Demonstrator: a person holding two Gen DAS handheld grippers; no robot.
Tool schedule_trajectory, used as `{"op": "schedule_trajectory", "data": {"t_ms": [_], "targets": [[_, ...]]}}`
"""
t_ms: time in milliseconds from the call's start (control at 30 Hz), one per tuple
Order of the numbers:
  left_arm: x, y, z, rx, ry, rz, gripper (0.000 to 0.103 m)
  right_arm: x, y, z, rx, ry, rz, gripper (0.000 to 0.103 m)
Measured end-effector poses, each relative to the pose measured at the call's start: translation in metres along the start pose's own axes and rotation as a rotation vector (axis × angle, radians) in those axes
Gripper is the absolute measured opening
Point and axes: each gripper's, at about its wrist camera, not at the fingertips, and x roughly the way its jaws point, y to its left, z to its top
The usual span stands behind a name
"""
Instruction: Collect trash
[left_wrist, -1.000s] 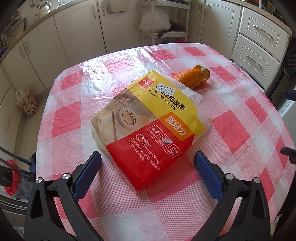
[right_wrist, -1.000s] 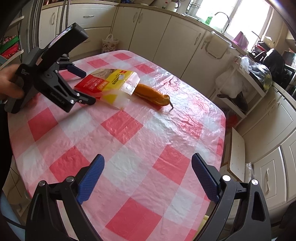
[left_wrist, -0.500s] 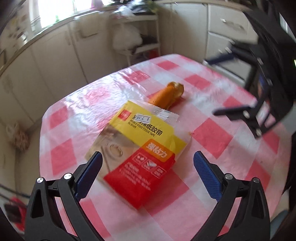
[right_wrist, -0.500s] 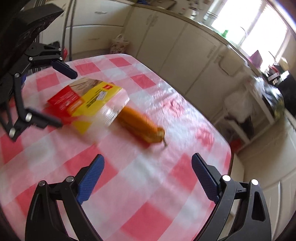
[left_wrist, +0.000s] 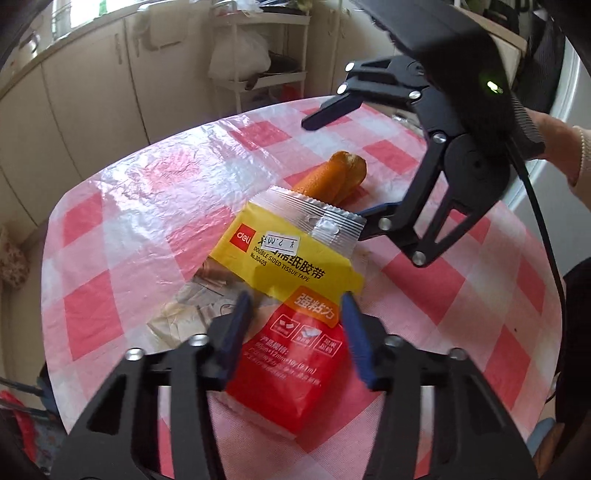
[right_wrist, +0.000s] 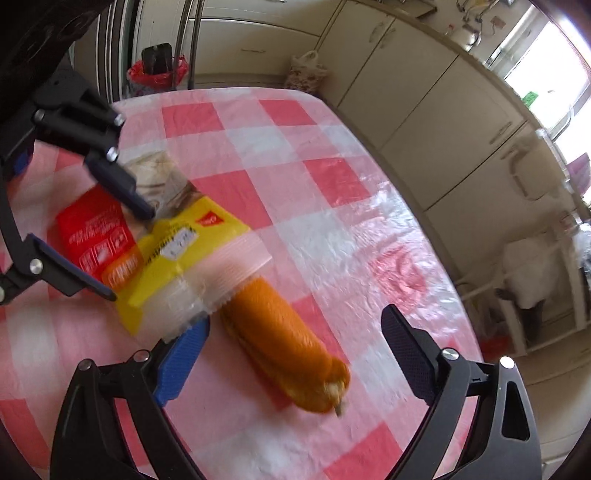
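A yellow and red tape package (left_wrist: 291, 266) lies on the pink checked table (left_wrist: 110, 236), its clear top edge overlapping an orange peel (left_wrist: 332, 177). My left gripper (left_wrist: 295, 310) straddles the package's red end. Its jaws are closing, the pads press on the package, and the yellow part buckles upward. From the right wrist view, the left gripper (right_wrist: 129, 254) pinches the package (right_wrist: 166, 254) across its width. My right gripper (right_wrist: 295, 321) hangs over the orange peel (right_wrist: 280, 332), which lies between its pads untouched. Its jaws are closing slowly. The right gripper (left_wrist: 351, 162) stands just behind the package.
A hand (left_wrist: 554, 147) holds the right gripper at the table's right side. Cream cabinets (right_wrist: 424, 92) ring the table. A white rack with bags (left_wrist: 258, 55) stands behind it, and a red-lined bin (right_wrist: 155, 70) and a flowered bag (right_wrist: 306, 70) are on the floor.
The left jaws have narrowed from wide open onto the package, which now buckles. The right gripper has swung in from the right and down over the orange peel.
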Motion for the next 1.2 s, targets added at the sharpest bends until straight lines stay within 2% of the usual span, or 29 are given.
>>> {"op": "schedule_trajectory", "data": {"t_ms": [33,133,167,200,233,267,300,367,500,567,600,667,733,767,800,867,933,967,1100,1200], "targets": [[-0.001,0.001,-0.001,-0.008,-0.001,-0.007,0.042,0.001,-0.002,0.000,0.017,0.006,0.030,0.080],[-0.008,0.002,-0.002,0.002,-0.002,-0.034,0.042,-0.002,-0.003,-0.003,0.062,0.023,0.095,0.061],[-0.013,0.003,-0.001,0.008,-0.005,-0.035,0.047,-0.003,-0.003,-0.005,0.072,0.027,0.105,0.055],[-0.017,0.004,0.000,0.012,-0.009,-0.030,0.064,-0.005,-0.002,-0.007,0.087,0.029,0.109,0.052],[-0.024,0.005,0.002,0.026,-0.023,0.000,0.074,-0.008,-0.001,-0.011,0.102,0.030,0.109,0.051],[-0.030,0.004,0.004,0.054,-0.043,0.057,0.090,-0.007,-0.002,-0.012,0.117,0.032,0.114,0.046],[-0.034,0.003,0.005,0.079,-0.052,0.096,0.096,-0.009,-0.002,-0.015,0.140,0.036,0.123,0.040],[-0.032,0.004,0.010,0.134,-0.015,0.158,0.096,-0.013,0.001,-0.020,0.162,0.041,0.138,0.029],[0.000,0.009,0.008,0.224,0.123,0.205,0.098,-0.023,0.013,-0.029,0.203,0.033,0.136,0.028],[0.003,0.020,0.010,0.176,0.120,0.126,0.097,-0.029,0.020,-0.034,0.217,0.029,0.131,0.027],[0.007,0.027,0.010,0.117,0.152,0.070,0.096,-0.032,0.024,-0.037,0.231,0.031,0.133,0.027],[0.005,0.029,0.004,0.072,0.123,0.062,0.093,-0.039,0.031,-0.043,0.247,0.032,0.134,0.026],[-0.003,0.022,0.001,0.052,0.100,0.066,0.072,-0.049,0.042,-0.053,0.271,0.033,0.128,0.025],[-0.007,0.019,-0.001,0.041,0.095,0.070,0.045,-0.057,0.049,-0.060,0.289,0.033,0.118,0.025],[-0.012,0.016,-0.003,0.016,0.096,0.066,0.026,-0.061,0.052,-0.064,0.302,0.033,0.111,0.025],[-0.017,0.009,-0.008,-0.030,0.096,0.012,0.008,-0.070,0.060,-0.072,0.330,0.032,0.096,0.025],[-0.023,-0.003,-0.019,-0.043,0.090,0.029,0.007,-0.088,0.066,-0.084,0.372,0.021,0.073,0.025],[-0.028,-0.008,-0.024,-0.063,0.083,0.015,0.004,-0.094,0.067,-0.087,0.384,0.015,0.068,0.025],[-0.049,-0.028,-0.038,-0.099,0.047,-0.027,0.003,-0.134,0.076,-0.108,0.458,-0.044,0.040,0.025],[-0.066,-0.047,-0.042,-0.069,0.040,-0.036,0.007,-0.154,0.083,-0.122,0.500,-0.076,0.032,0.025]]}}
